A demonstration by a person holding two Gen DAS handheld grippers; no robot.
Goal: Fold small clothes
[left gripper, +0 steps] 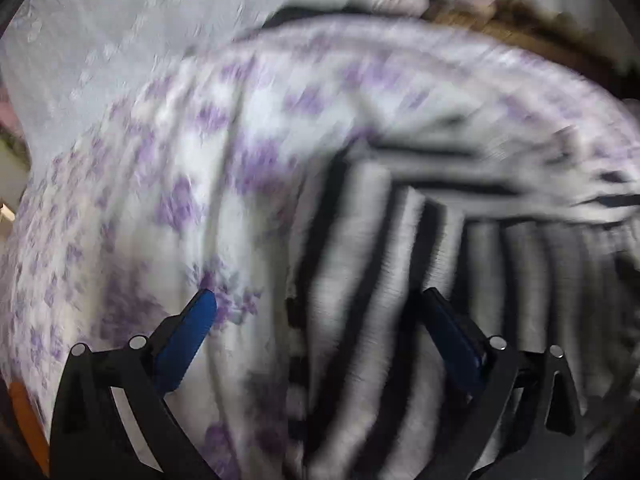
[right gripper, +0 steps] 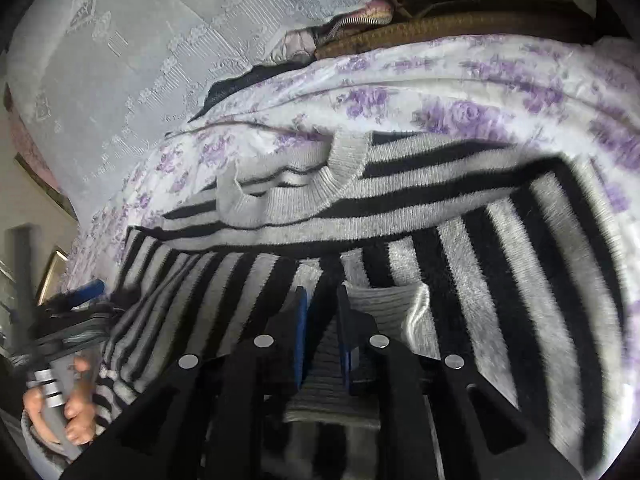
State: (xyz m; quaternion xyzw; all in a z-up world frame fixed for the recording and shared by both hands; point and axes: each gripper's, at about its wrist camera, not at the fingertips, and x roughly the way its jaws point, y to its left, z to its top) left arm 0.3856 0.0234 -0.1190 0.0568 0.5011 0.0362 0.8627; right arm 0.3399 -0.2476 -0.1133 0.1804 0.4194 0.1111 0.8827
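Observation:
A small black-and-grey striped knit sweater [right gripper: 460,216] lies on a white sheet with purple flowers [right gripper: 460,92]. Its grey neck rib points toward the far side. My right gripper [right gripper: 322,300] is shut on a grey ribbed edge of the sweater [right gripper: 384,308] near me. In the blurred left wrist view the sweater [left gripper: 360,280] fills the right half and the flowered sheet [left gripper: 168,184] the left. My left gripper [left gripper: 318,300] is open and empty just above the sweater's left edge. The left gripper and the hand holding it also show at the left edge of the right wrist view [right gripper: 86,290].
A pale grey patterned cover [right gripper: 132,40] lies beyond the sheet at the upper left. A pile of brown and dark cloth [right gripper: 460,16] sits at the far edge. A room floor and furniture show at the far left [right gripper: 36,216].

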